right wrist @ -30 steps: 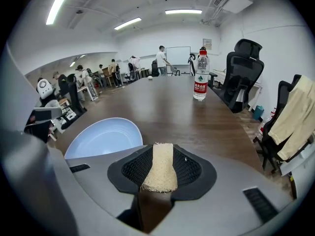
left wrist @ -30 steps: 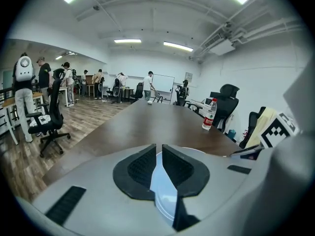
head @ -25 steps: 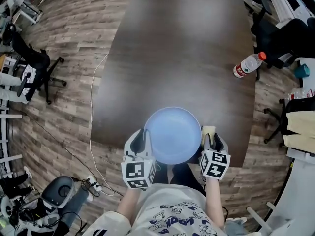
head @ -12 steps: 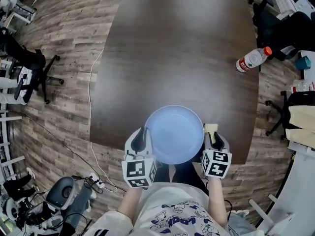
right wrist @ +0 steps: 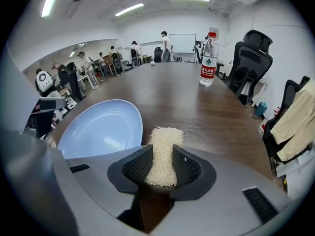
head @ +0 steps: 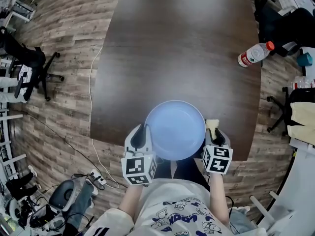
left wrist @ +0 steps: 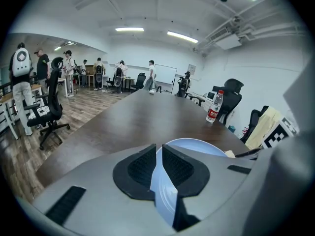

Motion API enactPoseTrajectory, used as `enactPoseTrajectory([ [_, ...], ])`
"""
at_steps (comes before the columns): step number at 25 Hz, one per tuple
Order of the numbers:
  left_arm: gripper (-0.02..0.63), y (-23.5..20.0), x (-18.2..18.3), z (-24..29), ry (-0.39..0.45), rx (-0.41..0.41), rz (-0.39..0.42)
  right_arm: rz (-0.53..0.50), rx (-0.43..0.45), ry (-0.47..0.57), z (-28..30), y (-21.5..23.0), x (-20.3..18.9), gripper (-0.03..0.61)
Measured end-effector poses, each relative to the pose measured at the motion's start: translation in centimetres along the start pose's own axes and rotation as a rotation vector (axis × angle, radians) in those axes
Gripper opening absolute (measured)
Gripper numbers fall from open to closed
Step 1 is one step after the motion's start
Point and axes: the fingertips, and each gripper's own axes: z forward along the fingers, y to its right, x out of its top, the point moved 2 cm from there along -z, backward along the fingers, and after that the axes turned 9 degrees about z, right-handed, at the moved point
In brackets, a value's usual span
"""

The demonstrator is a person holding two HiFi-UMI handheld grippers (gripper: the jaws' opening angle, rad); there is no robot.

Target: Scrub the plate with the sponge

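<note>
A pale blue plate (head: 175,129) is held over the near edge of the dark table. My left gripper (head: 143,130) is shut on the plate's left rim; in the left gripper view the blue rim (left wrist: 158,178) runs between the two black pads. My right gripper (head: 212,130) sits at the plate's right side, shut on a cream loofah sponge (head: 211,125). In the right gripper view the sponge (right wrist: 164,151) sticks out from between the pads, with the plate (right wrist: 101,127) just to its left.
The dark wooden table (head: 182,48) stretches away from me. A water bottle (head: 254,54) with a red cap lies near its right edge. Office chairs (head: 34,63) stand on the wood floor at the left, and a white cable (head: 91,97) runs along the table's left side.
The head view has shifted slightly, so the plate and both grippers sit a little higher and further right in it. Both grips are unchanged.
</note>
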Motion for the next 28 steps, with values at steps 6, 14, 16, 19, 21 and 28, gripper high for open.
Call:
enactPoseTrajectory([
  [6, 0.023, 0.1, -0.5, -0.1, -0.013, 0.003, -0.011, -0.032, 0.011, -0.003, 0.4, 0.4, -0.1, 0.101],
  [14, 0.023, -0.8, -1.2, -0.6, -0.021, 0.024, -0.023, -0.012, 0.019, -0.019, 0.5, 0.7, -0.3, 0.101],
  [16, 0.023, -1.2, -1.3, -0.7, -0.02, 0.033, -0.025, 0.012, 0.019, -0.013, 0.5, 0.7, -0.3, 0.101],
  [19, 0.022, -1.7, -1.4, -1.0, -0.015, 0.043, -0.032, 0.043, 0.017, -0.009, 0.4, 0.7, -0.4, 0.1],
  [21, 0.023, -1.9, -1.5, -1.1, -0.017, 0.044, -0.04, 0.063, 0.015, -0.006, 0.3, 0.9, -0.4, 0.098],
  [28, 0.023, -2.4, -1.6, -1.3, -0.02, 0.042, -0.046, 0.096, -0.033, 0.066, -1.4, 2.3, 1.7, 0.097],
])
